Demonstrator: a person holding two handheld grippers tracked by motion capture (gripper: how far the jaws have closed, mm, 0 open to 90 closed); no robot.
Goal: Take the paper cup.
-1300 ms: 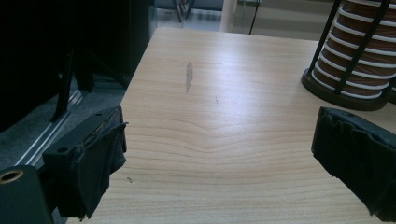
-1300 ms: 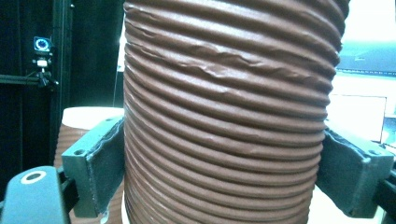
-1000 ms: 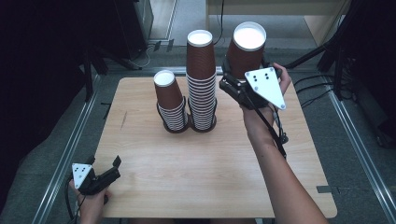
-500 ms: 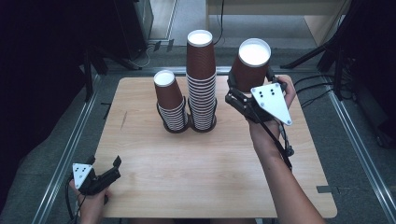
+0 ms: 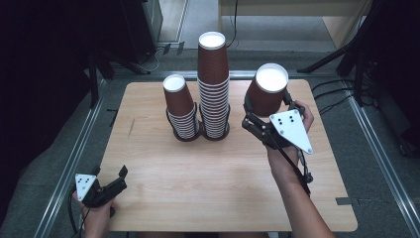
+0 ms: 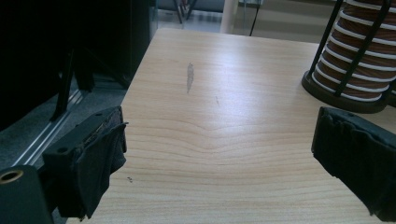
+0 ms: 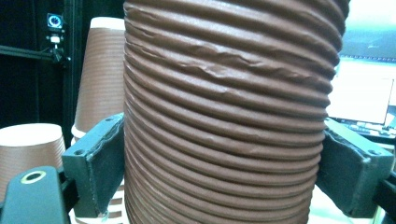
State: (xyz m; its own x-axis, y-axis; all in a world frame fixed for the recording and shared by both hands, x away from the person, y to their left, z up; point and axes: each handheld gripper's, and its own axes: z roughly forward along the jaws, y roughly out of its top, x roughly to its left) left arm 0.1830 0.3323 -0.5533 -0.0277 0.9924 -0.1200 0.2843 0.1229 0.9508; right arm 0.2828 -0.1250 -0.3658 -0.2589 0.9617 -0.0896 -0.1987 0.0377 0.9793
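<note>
A single brown ribbed paper cup (image 5: pixel 266 93), white base up, hangs above the right side of the table with my right gripper (image 5: pixel 267 107) shut on its sides. In the right gripper view the cup (image 7: pixel 229 116) sits squeezed between both pads (image 7: pixel 100 163). Left of it stand a tall stack of the same cups (image 5: pixel 213 84) and a short stack (image 5: pixel 179 106), each upside down in a black wire holder. My left gripper (image 5: pixel 119 179) rests near the table's front left corner, open and holding nothing; the left gripper view (image 6: pixel 219 168) shows bare wood between its jaws.
The wooden table (image 5: pixel 198 188) has metal rails along its left and right sides. A holder's black base ring (image 6: pixel 345 93) stands ahead and to the right of the left gripper. Cables lie on the floor at the far right (image 5: pixel 341 94).
My right gripper has carried the cup to the right and lower, away from the tall stack. The left gripper has stayed put.
</note>
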